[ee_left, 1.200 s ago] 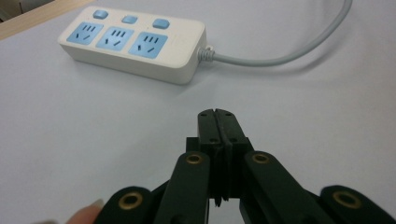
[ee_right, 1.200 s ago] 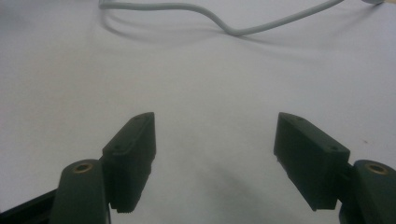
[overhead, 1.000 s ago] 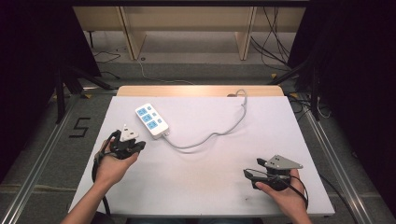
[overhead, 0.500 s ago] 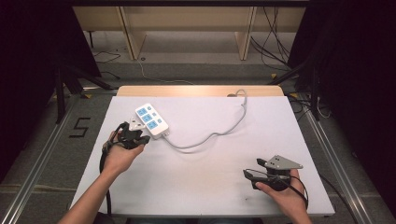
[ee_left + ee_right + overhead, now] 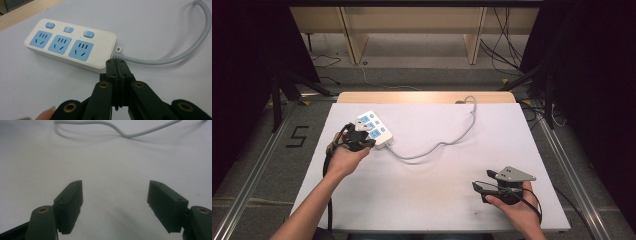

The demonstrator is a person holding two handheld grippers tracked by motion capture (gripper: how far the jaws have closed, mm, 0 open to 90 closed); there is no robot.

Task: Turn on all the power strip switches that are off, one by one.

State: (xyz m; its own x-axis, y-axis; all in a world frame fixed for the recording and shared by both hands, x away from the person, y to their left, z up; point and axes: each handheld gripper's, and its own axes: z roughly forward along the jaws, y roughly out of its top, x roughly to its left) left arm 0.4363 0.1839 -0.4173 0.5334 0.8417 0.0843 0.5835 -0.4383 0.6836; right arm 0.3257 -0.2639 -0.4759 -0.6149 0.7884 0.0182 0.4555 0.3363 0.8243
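Power strip (image 5: pixel 70 44) lies at the table's (image 5: pixel 432 200) far left, and your left gripper (image 5: pixel 118 65), jaws pressed together on nothing, sits just beside its cable end. Your right gripper (image 5: pixel 115 202) gapes wide and empty over bare tabletop, well apart.

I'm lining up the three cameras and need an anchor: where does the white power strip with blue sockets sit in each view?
High view: the power strip lies in the table's far left part, just beyond the left gripper.
Left gripper view: it fills the upper left, just past the shut jaws, its cord end nearest them.
Right gripper view: the strip is not in it.
Shared landmark: its grey cable, curving right in the left gripper view and crossing the top of the right gripper view.
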